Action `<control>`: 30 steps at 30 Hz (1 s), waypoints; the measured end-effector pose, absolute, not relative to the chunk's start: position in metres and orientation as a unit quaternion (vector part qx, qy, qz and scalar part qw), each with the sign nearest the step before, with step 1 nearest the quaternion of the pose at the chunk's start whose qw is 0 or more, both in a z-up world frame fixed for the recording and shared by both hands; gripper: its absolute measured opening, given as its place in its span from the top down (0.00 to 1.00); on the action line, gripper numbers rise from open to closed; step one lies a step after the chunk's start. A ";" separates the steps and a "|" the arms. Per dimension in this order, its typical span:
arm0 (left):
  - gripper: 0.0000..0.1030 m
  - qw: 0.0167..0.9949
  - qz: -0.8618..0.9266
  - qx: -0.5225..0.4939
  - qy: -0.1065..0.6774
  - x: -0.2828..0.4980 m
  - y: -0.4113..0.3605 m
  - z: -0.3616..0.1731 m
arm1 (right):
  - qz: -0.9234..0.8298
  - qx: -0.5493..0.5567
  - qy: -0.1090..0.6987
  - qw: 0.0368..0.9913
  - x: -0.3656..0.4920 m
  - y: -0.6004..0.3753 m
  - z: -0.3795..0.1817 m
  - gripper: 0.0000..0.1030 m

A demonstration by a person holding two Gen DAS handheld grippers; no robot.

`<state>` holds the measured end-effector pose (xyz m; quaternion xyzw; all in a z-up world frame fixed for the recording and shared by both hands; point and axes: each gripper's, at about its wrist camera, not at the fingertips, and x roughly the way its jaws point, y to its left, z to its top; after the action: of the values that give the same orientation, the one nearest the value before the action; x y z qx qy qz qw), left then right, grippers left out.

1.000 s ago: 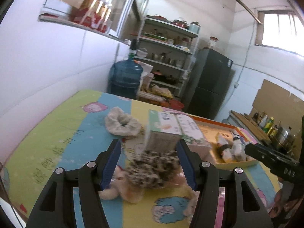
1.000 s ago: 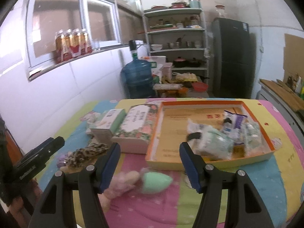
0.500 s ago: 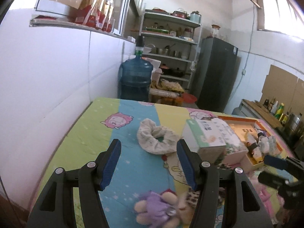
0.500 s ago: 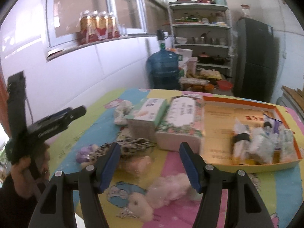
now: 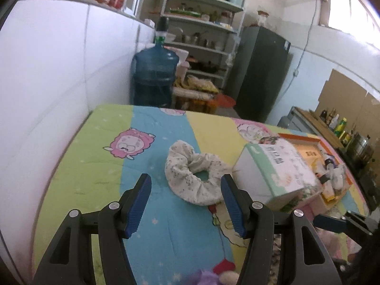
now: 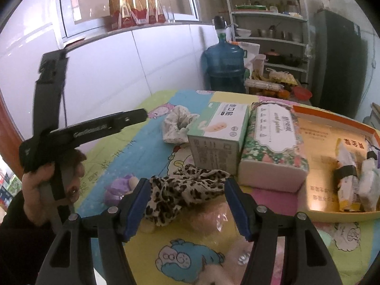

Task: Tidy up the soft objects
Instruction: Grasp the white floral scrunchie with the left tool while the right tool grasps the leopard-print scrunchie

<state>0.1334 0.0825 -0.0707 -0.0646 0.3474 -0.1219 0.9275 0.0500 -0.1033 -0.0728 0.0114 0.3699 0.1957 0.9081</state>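
Observation:
In the left wrist view my left gripper [image 5: 186, 203] is open, and a white floral scrunchie [image 5: 194, 178] lies on the bed just ahead of its fingertips, untouched. In the right wrist view my right gripper [image 6: 187, 201] is open low over a leopard-print scrunchie [image 6: 185, 192], which lies between the fingers with no pad pressing on it. A pink plush [image 6: 209, 216] sits under and behind it, and a purple plush [image 6: 121, 187] lies to its left. The white scrunchie [image 6: 177, 123] shows farther back. An orange tray [image 6: 332, 118] with several wrapped packs stands at the right.
A green-and-white box [image 6: 218, 133] and a floral tissue pack [image 6: 273, 142] stand side by side between the scrunchies and the tray. A hand [image 6: 47, 190] holds the left gripper at the left edge. A white wall borders the cartoon-print bed cover [image 5: 99, 156] on the left; a water jug [image 5: 154, 78] stands beyond.
Both grippers swung left across the bed. The left went from the leopard scrunchie to the white scrunchie. The right went from the tray and pink plush to the leopard scrunchie. Jaws unchanged.

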 end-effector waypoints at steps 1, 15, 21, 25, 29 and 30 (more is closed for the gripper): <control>0.39 0.925 -0.123 -0.063 0.353 0.139 0.081 -0.073 | 0.196 0.010 0.371 0.908 0.051 -0.102 -0.073 0.38; 0.39 0.903 -0.124 -0.060 0.406 0.198 0.064 -0.104 | 0.196 0.005 0.378 0.905 0.065 -0.100 -0.079 0.38; 0.39 0.892 -0.124 -0.064 0.430 0.206 0.067 -0.119 | 0.199 0.006 0.385 0.901 0.071 -0.100 -0.085 0.38; 0.51 0.893 -0.128 -0.065 0.427 0.205 0.067 -0.122 | 0.204 0.003 0.393 0.897 0.072 -0.097 -0.089 0.38; 0.77 0.893 -0.128 -0.078 0.424 0.203 0.071 -0.124 | 0.209 -0.003 0.396 0.894 0.072 -0.094 -0.091 0.40; 0.85 0.892 -0.130 -0.082 0.425 0.203 0.073 -0.125 | 0.210 -0.005 0.396 0.894 0.072 -0.093 -0.092 0.45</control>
<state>0.2027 0.0725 -0.1245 -0.0816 0.4252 -0.1300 0.8920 0.0716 -0.0928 -0.0917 -0.0047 0.3962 0.2105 0.8937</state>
